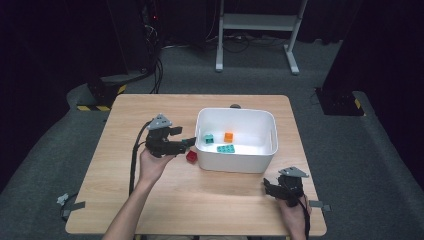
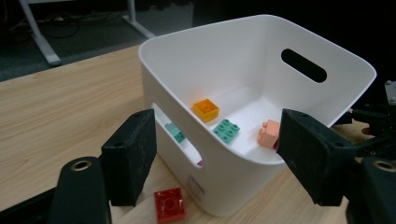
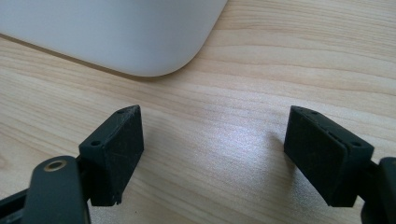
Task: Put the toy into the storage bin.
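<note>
Left gripper (image 1: pixel 186 142) sits centre-left of the high view, just left of the white bin (image 1: pixel 272 131), jaws spread wide, nothing between them. Red brick (image 1: pixel 191 156) lies on the wooden table (image 1: pixel 125 150) just below the gripper tips, next to the bin's left wall; in the left gripper view it is at bottom centre (image 2: pixel 170 204), between the jaws' bases. Inside the bin: orange brick (image 2: pixel 206 109), green plate brick (image 2: pixel 226 130), teal brick (image 1: pixel 208 138), and a peach brick (image 2: pixel 269 134). Right gripper (image 1: pixel 270 187) rests at lower right of the high view, below the bin's corner, jaws spread, empty, over bare wood.
</note>
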